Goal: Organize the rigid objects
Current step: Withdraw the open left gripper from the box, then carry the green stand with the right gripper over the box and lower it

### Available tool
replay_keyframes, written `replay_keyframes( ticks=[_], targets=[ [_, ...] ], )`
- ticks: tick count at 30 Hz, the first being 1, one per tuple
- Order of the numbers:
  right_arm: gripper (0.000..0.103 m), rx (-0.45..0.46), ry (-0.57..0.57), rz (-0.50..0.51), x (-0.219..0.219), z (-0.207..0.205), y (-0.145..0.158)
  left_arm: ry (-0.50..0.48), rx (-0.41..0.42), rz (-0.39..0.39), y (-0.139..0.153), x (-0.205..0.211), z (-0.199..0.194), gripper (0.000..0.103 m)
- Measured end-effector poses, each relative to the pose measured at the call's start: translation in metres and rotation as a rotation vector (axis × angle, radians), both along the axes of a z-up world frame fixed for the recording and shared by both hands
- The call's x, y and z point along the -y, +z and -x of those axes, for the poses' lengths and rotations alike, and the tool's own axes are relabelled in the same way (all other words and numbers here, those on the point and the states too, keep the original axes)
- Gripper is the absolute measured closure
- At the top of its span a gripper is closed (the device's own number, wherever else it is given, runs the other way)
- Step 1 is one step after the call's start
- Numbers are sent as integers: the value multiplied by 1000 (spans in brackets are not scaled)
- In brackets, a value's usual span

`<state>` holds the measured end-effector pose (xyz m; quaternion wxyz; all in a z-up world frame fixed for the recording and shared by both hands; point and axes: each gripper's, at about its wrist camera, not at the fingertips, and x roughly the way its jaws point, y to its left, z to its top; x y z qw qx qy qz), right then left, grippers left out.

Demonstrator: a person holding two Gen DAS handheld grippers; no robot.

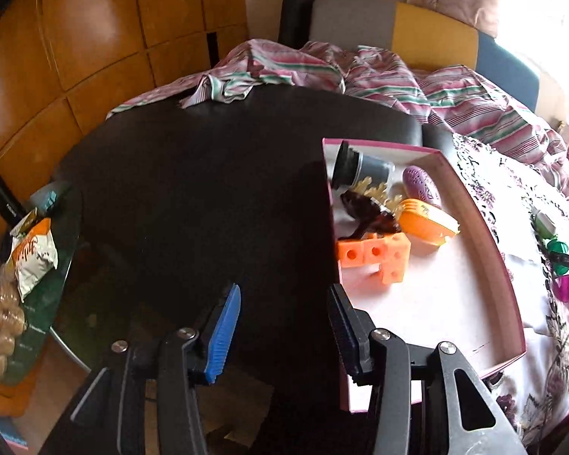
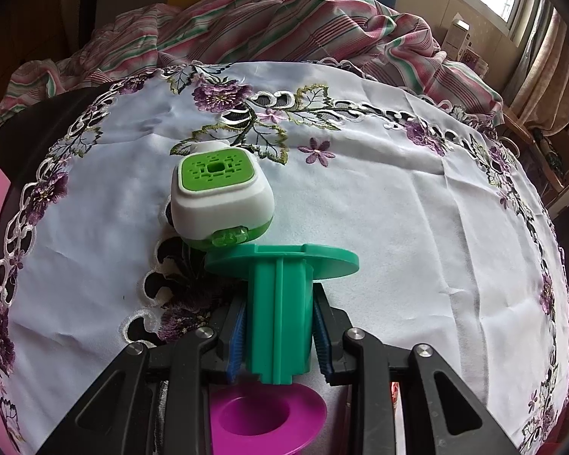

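My right gripper is shut on a green plastic spool, held just above the white embroidered cloth. A white and green gadget lies on the cloth right in front of the spool. A magenta spool sits below the gripper. My left gripper is open and empty, over the dark table beside the left wall of a pink box. The box holds an orange block piece, an orange brush, a purple oval, a dark cup and a brown clip.
A striped blanket is heaped behind the table. A glass side table with snack bags stands at the left. The green and magenta spools also show at the right edge of the left wrist view. Wooden panels line the far wall.
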<state>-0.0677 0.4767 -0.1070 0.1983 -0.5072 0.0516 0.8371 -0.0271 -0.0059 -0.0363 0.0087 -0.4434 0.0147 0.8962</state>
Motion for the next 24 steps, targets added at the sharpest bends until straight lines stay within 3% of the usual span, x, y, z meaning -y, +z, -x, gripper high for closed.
replay_keyframes(
  ticks=[24],
  targets=[
    [73,13,35,-22,13,2,6,-20,-10,13,3,-6,-6,54]
  ],
)
